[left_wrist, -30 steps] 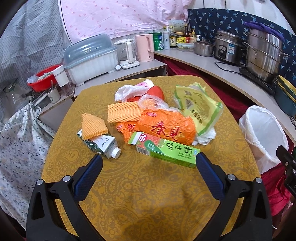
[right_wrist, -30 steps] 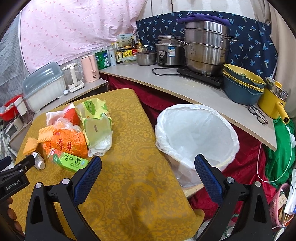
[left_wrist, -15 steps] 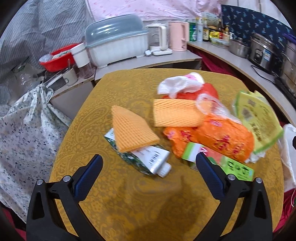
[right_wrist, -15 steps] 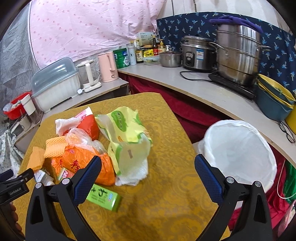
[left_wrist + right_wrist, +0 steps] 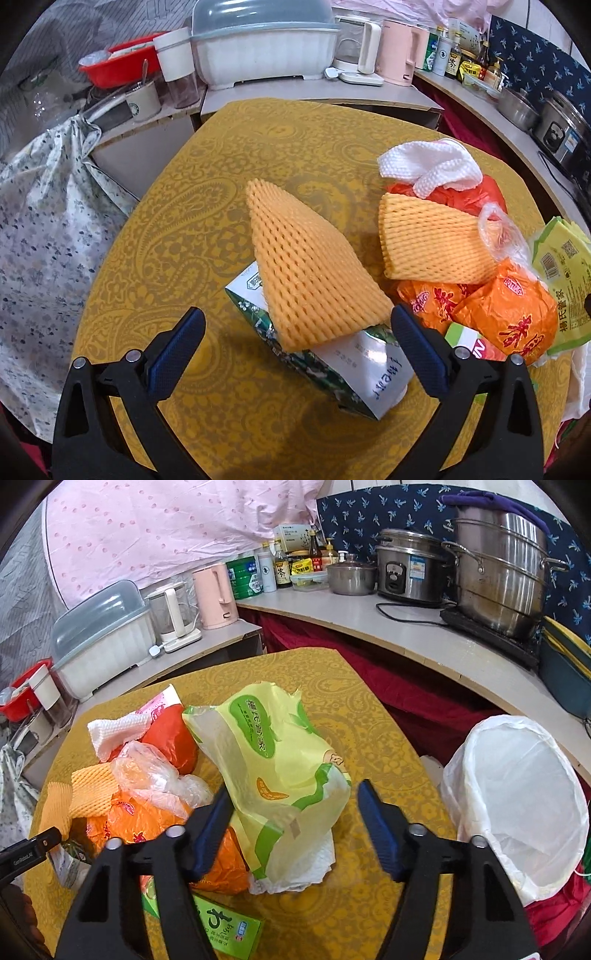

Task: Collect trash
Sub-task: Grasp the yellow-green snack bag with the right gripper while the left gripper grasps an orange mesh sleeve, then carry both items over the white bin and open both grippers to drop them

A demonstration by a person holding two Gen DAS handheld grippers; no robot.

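Gold paisley cloth covers the worktop (image 5: 207,206) under both my tongs, with a cluttered kitchen counter beyond. My left tongs (image 5: 297,345) are spread wide and hold nothing; between their tips lies a milk carton (image 5: 354,373) on its side, and a foam fruit net (image 5: 310,273) rests across its upper end. Just past it to the right are a second foam net (image 5: 432,240), an orange snack bag (image 5: 506,317), and a white paper towel (image 5: 432,164) on top of a red bag (image 5: 476,195). My right tongs (image 5: 295,829) are open too, at a narrower spread, empty, hovering at the near end of a yellow-green plastic wrapper (image 5: 280,764), which lies on crumpled white tissue (image 5: 310,864). A green box (image 5: 225,926) sits close below my left finger. Off the worktop's right edge stands the white-lined trash bin (image 5: 517,797), its mouth open. Farther back are a pink kettle (image 5: 216,596) and a steel steamer pot (image 5: 498,568).
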